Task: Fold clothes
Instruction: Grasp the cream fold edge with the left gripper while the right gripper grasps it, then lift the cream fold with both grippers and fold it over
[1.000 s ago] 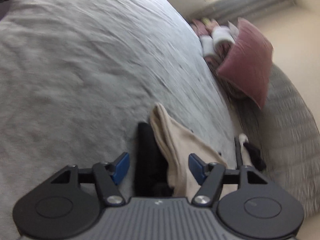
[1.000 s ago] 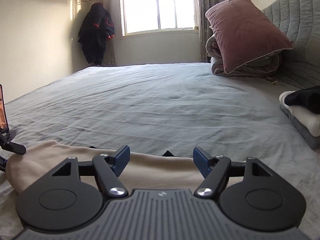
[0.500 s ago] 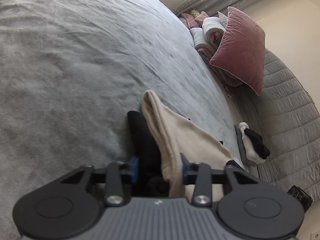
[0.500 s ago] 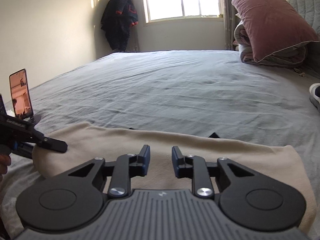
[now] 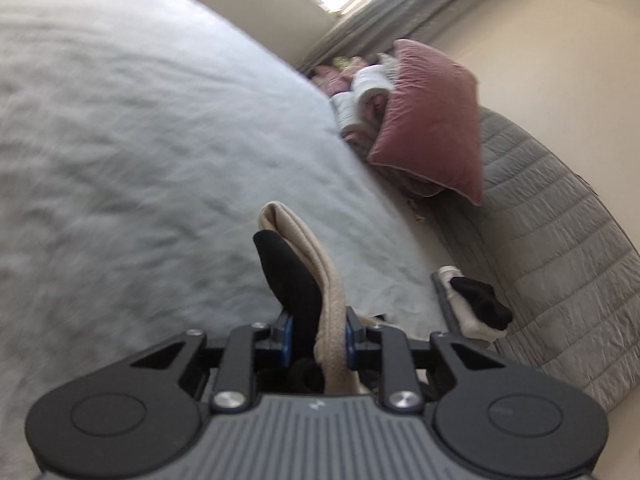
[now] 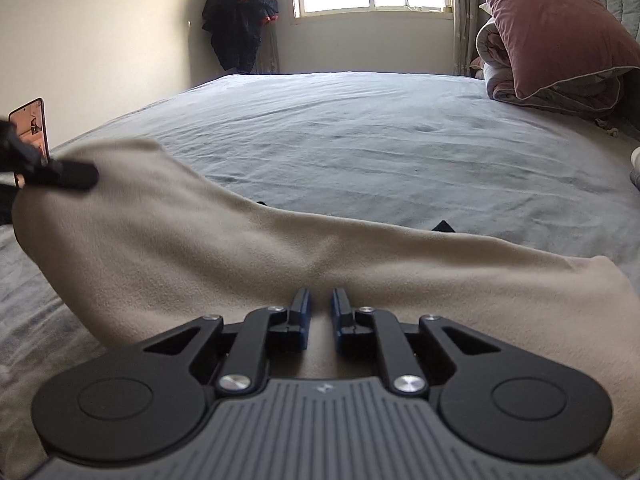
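Note:
A beige garment [image 6: 248, 264] with a black inner layer [image 5: 292, 276] lies across the near part of the grey bed [image 6: 360, 140]. My left gripper [image 5: 318, 336] is closing and its blue pads press on a bunched end of beige and black cloth, held up off the bed. The right wrist view shows that same gripper [image 6: 60, 172] at the far left, raising the garment's left corner. My right gripper [image 6: 320, 304] is closing low over the garment's near edge, its jaws almost together with a pucker of beige fabric pinched between them.
A pink pillow [image 6: 552, 28] leans on rolled quilts [image 6: 504, 76] by the grey quilted headboard [image 5: 560, 248]. A folded stack of white and black clothes [image 5: 476, 308] lies at the bed's right edge. A phone on a stand [image 6: 30, 132] is at the left. A dark coat [image 6: 240, 20] hangs beside the window.
Both grippers have gone from wide open to nearly closed on the beige garment. The left one has risen, pulling its end of the cloth up off the bed.

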`<state>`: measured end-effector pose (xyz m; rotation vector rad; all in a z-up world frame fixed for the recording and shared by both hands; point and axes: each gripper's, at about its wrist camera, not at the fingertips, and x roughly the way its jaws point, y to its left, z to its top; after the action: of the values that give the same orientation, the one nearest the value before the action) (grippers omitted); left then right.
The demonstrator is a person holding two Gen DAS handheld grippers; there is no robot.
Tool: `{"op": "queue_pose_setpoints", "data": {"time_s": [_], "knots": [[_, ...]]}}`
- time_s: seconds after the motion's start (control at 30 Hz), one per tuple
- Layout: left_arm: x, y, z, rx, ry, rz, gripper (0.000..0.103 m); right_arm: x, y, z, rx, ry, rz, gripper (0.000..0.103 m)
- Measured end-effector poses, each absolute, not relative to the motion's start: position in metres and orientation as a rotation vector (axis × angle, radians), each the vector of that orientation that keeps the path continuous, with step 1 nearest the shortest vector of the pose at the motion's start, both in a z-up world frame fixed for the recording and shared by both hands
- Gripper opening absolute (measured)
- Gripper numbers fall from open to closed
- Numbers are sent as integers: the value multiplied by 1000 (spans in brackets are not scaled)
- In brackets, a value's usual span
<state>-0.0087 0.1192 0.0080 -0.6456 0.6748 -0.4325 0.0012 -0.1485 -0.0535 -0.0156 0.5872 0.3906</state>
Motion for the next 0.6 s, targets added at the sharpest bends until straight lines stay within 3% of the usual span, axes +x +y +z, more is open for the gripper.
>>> {"op": "queue_pose_setpoints", "data": {"time_s": [0.13, 0.3, 0.47, 0.6], "knots": [[-10, 96, 32, -607, 616, -497, 23, 5, -163, -47, 88, 613, 419, 15], [-11, 60, 49, -548, 575, -569, 23, 9, -197, -42, 300, 654, 445, 33], [-3, 27, 48, -531, 571, -617, 24, 10, -234, -41, 540, 683, 467, 46], [7, 2, 34, -532, 596, -640, 20, 10, -258, -43, 686, 685, 464, 50]]}}
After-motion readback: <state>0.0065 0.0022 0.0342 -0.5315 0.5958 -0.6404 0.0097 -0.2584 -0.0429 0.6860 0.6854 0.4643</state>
